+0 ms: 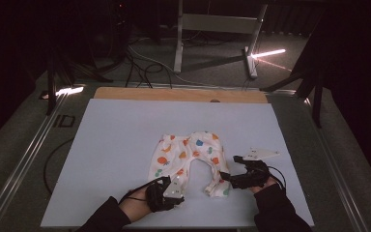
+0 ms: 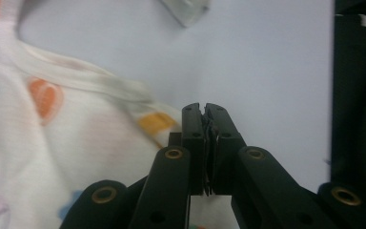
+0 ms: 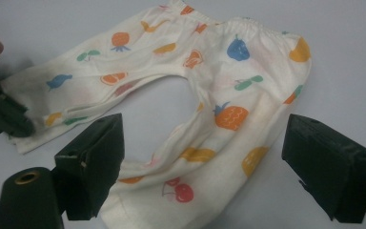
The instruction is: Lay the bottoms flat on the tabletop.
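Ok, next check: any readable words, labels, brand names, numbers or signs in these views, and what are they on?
"ID": dark letters on the grey floor left of the table, read in the high view.
Baby trousers: fruit prints, no lettering.
Left gripper and right gripper: no readable markings.
Nothing else legible; the background is too dark.
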`<act>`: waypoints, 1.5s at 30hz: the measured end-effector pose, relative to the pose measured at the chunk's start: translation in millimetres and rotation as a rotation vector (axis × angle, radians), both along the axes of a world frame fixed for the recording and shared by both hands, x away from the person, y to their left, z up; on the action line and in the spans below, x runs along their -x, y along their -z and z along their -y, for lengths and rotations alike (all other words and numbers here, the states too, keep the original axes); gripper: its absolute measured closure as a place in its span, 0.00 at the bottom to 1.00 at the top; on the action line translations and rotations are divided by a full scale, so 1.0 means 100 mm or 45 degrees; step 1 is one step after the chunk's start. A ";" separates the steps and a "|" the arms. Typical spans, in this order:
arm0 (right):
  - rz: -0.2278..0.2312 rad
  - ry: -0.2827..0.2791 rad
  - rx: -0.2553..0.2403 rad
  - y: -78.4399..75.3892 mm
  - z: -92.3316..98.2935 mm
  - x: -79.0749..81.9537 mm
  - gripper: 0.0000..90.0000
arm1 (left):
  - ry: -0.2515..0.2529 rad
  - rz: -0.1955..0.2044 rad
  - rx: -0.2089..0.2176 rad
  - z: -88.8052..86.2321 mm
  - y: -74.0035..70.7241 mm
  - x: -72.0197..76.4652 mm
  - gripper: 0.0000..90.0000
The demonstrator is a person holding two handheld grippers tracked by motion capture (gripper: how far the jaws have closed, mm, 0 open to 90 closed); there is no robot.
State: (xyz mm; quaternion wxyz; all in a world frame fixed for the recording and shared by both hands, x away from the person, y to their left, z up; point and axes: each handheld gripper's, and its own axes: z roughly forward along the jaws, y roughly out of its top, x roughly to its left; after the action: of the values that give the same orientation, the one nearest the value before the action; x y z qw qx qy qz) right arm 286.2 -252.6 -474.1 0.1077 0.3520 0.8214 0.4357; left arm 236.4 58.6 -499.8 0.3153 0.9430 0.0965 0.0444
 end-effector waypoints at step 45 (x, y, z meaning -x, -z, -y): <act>0.006 -0.005 -0.011 -0.01 0.00 0.00 0.16 | 0.043 -0.112 0.206 0.31 0.00 0.03 0.77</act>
State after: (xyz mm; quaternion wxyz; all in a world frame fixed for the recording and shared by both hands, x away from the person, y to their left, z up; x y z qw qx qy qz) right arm 285.9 -252.7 -473.4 0.1074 0.3496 0.8200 0.4402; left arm 233.4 27.4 -500.0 0.3865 0.9171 0.0976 -0.0102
